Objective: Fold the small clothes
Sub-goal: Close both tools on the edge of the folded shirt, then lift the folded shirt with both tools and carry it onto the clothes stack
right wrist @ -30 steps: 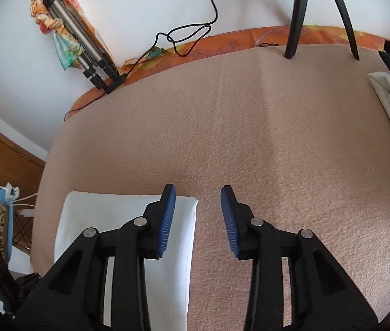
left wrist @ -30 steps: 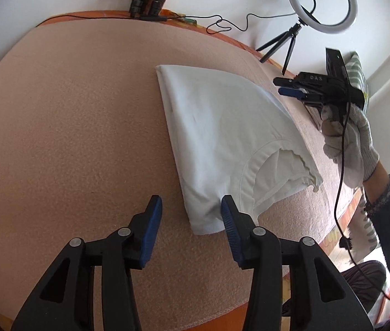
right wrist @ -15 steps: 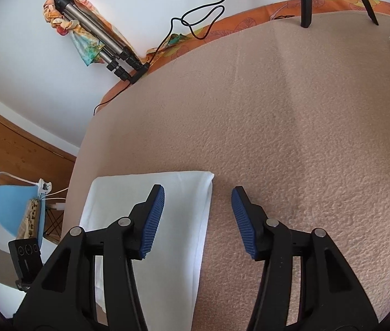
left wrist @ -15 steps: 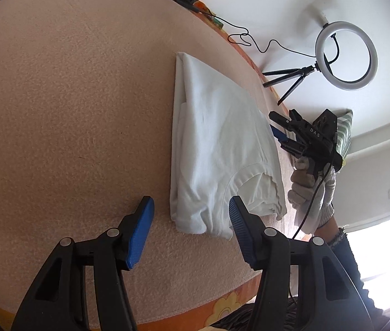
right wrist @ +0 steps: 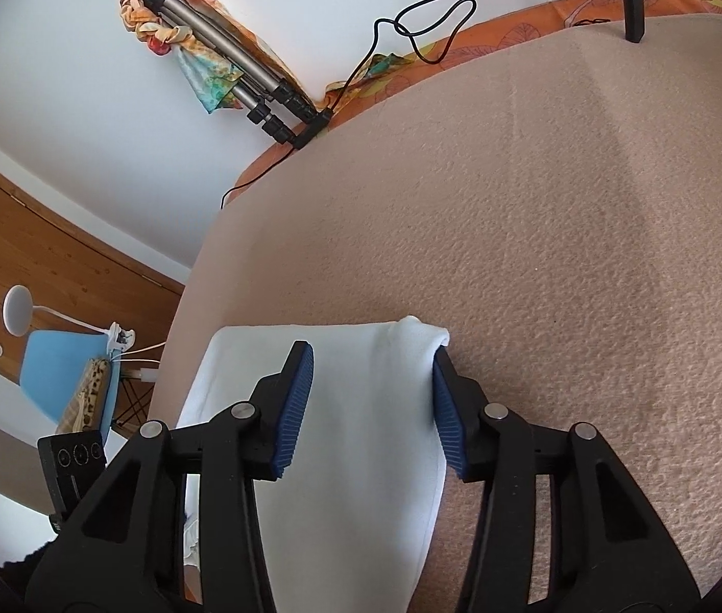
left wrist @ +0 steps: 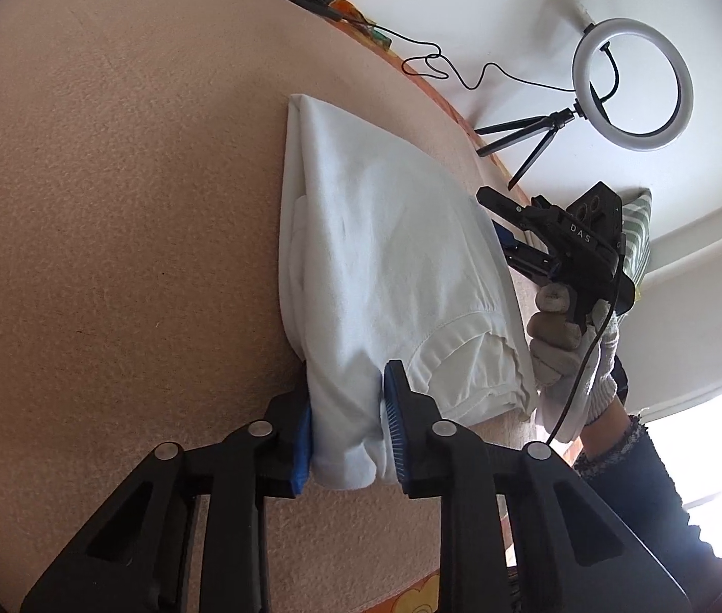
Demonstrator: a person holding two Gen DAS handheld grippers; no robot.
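The white T-shirt (left wrist: pixel 391 265) lies on the beige blanket-covered bed (left wrist: pixel 105 204), already folded lengthwise — the cross fold is left. The left gripper (left wrist: pixel 345 429) has its fingers narrowed around the collar-end corner; the right gripper (right wrist: pixel 371 408) straddles the hem corner, fingers wide, not yet pinching.

Pinkish-beige textured blanket (left wrist: pixel 105 179) covers the bed; orange patterned sheet (right wrist: pixel 514 20) shows along its far edge. Ring light (left wrist: pixel 631 84) on small black tripod by white wall. Folded silver tripod (right wrist: pixel 238 71) wrapped in colourful cloth. Black cable (right wrist: pixel 427 25) loops nearby. Blue chair (right wrist: pixel 65 362), wooden door (right wrist: pixel 29 235).
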